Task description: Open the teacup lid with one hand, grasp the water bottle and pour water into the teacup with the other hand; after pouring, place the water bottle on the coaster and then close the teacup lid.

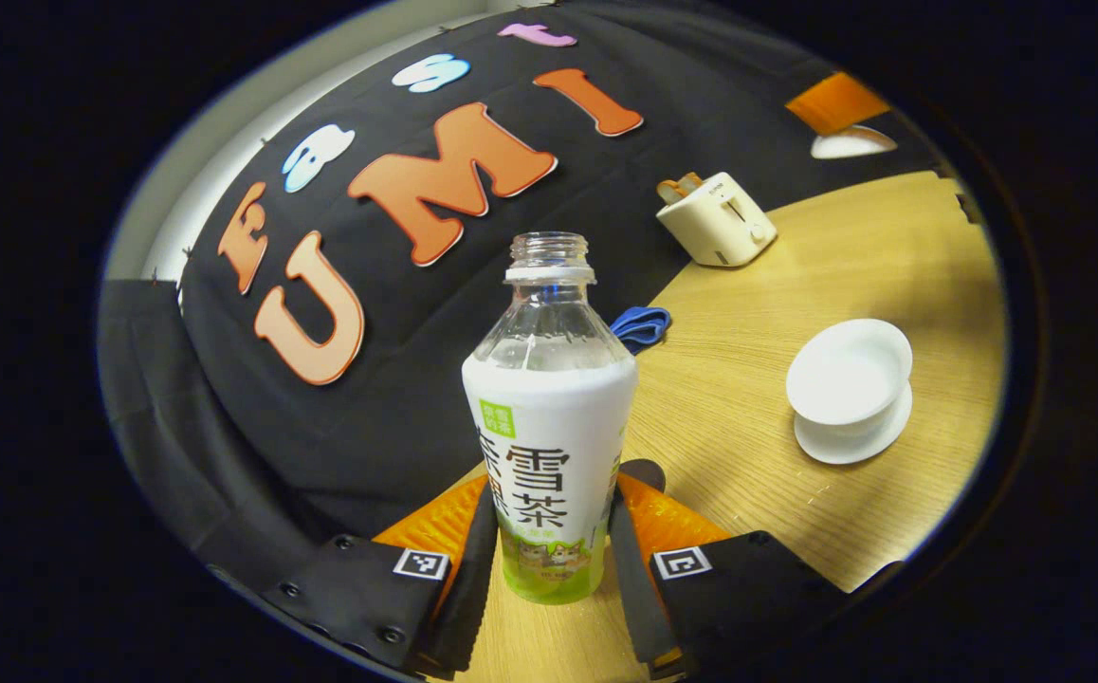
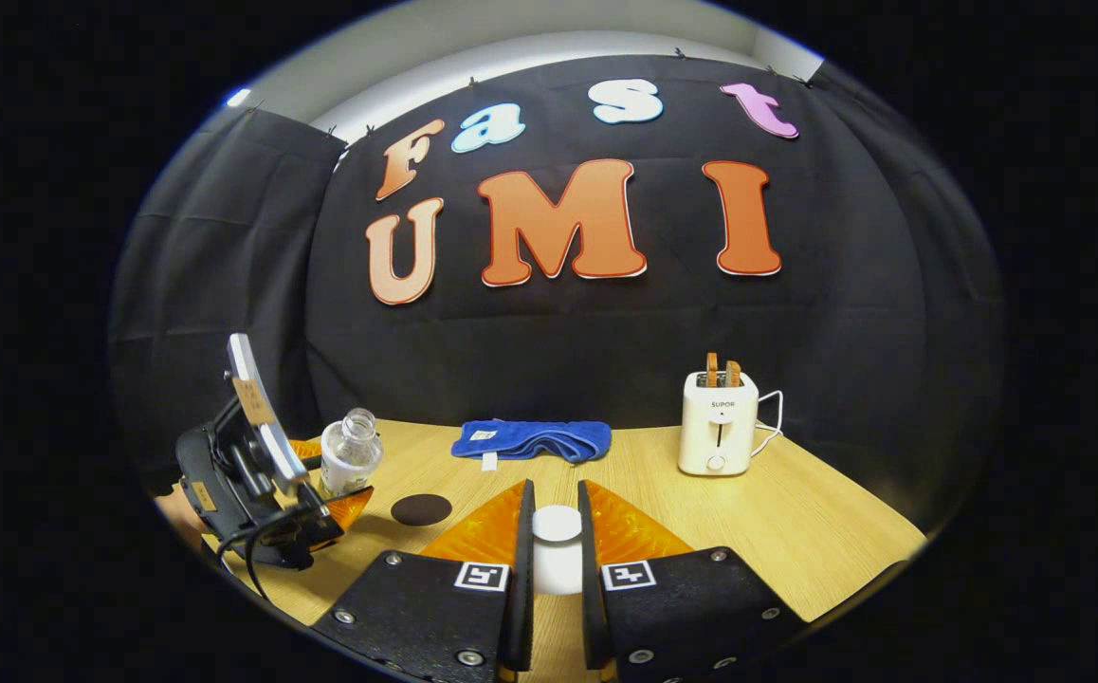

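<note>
Water bottle [image 1: 549,417]: uncapped, with a white label; stands between the fingers of the left gripper [image 1: 549,560] in the left gripper view, tilted with that view. Clear neck, open mouth. In the right gripper view the same bottle [image 2: 350,453] sits at the far left of the table, held in the other gripper.
Left gripper: both fingers press on the lower sides of the bottle, one on each side.
Teacup [image 1: 850,372]: white, open, seated on a white saucer [image 1: 854,434]; on the table to the right of the bottle in the left gripper view, well apart from it.
Lid [image 2: 557,524]: white and round, between the fingers of the right gripper [image 2: 554,545], above the table.
Right gripper: fingers close in on the lid from both sides; whether both pads actually touch it cannot be told.
Coaster [image 2: 421,509]: dark round disc, flat on the table, just right of the gripper that holds the bottle.
Table [image 2: 796,531]: light wood grain.
Blue cloth [image 2: 530,439]: folded, at the back edge of the table against the booth wall.
Toaster [image 2: 720,434]: cream, upright, two slices standing in its slots; at the back right in the right gripper view.
</note>
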Motion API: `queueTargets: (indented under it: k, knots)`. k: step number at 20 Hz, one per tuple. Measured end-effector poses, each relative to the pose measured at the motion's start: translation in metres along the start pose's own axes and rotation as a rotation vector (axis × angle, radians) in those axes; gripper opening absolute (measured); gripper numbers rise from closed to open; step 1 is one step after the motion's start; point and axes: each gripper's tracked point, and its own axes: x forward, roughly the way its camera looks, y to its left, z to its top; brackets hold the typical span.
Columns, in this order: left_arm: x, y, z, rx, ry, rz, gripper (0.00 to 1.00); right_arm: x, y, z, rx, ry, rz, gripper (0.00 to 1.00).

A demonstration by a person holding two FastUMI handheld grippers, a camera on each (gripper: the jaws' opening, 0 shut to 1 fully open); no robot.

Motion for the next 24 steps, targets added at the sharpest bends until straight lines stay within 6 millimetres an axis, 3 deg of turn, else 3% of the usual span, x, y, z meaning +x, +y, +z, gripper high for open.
queueTargets:
  k: [9,20,24]
  knots:
    - [0.005,-0.018,0.005,0.295,-0.004,0.005,0.62,-0.005,-0.013,-0.002,0.002,-0.001,-0.014,0.21]
    - [0.002,-0.006,0.018,0.597,-0.009,0.063,0.63,-0.006,-0.02,-0.006,-0.006,0.006,-0.019,0.22]
    - [0.01,-0.003,0.019,0.698,0.001,0.067,0.64,-0.007,-0.023,-0.007,-0.004,0.009,-0.025,0.22]
